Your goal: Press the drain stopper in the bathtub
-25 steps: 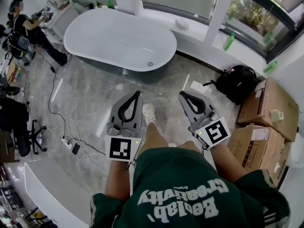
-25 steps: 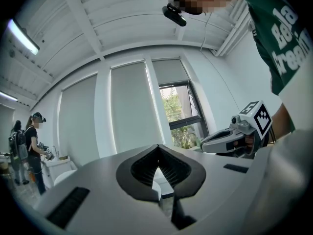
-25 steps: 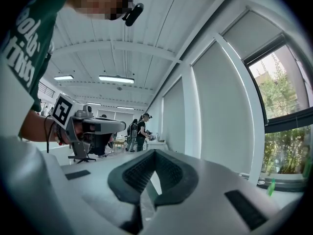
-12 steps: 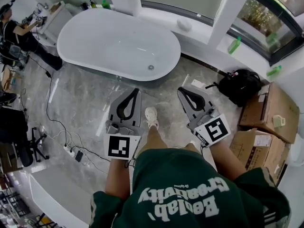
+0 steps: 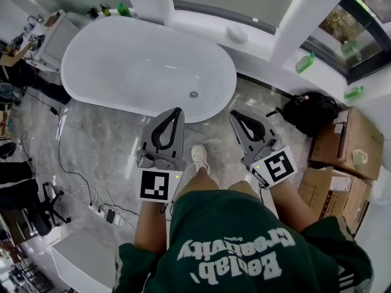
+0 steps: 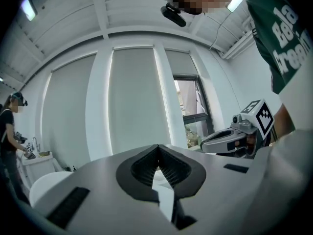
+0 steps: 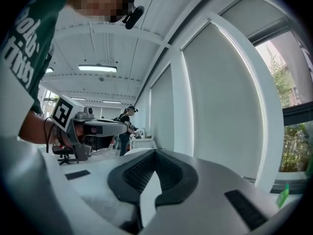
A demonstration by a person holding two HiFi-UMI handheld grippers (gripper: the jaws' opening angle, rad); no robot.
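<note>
Near the white bathtub (image 5: 134, 60), the person has stepped closer than a second ago. The drain stopper (image 5: 193, 94) on the tub floor now lies just ahead of both claws. The left claw (image 5: 177, 112) and right claw (image 5: 234, 117) are squeezed together and empty, still short of it.
</note>
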